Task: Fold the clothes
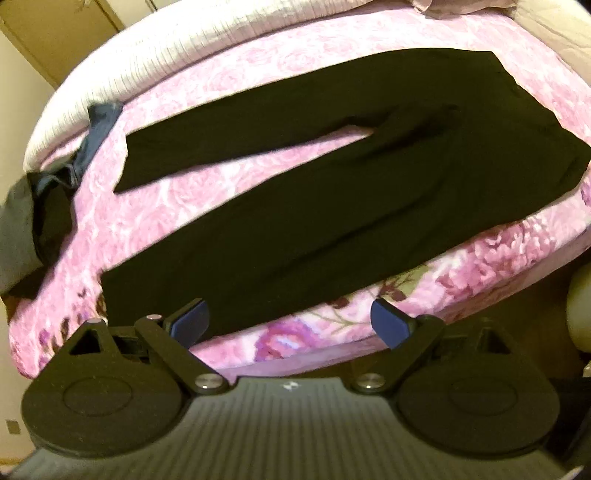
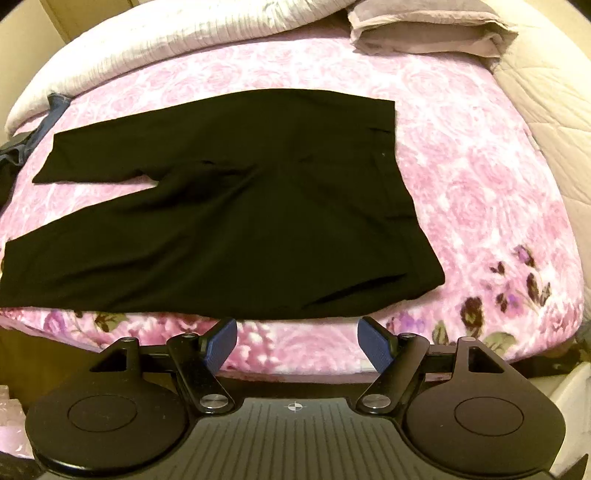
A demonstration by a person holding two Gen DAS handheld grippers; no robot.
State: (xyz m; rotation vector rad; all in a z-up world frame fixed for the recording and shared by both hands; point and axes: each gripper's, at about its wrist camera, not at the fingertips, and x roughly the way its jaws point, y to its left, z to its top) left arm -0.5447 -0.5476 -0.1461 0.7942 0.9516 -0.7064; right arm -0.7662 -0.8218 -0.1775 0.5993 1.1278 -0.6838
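A pair of black trousers (image 1: 314,206) lies spread flat on the pink floral bedspread (image 1: 258,55), legs pointing left and waistband to the right; it also shows in the right wrist view (image 2: 229,229). My left gripper (image 1: 290,319) is open and empty, hovering at the bed's near edge just in front of the nearer leg. My right gripper (image 2: 297,341) is open and empty, just in front of the trousers' near edge by the waist end.
A heap of dark blue and grey clothes (image 1: 44,206) lies at the bed's left end. A white ribbed blanket (image 2: 147,48) runs along the far side. A folded grey-lilac cloth (image 2: 424,33) sits at the far right. A beige quilt (image 2: 546,92) lies to the right.
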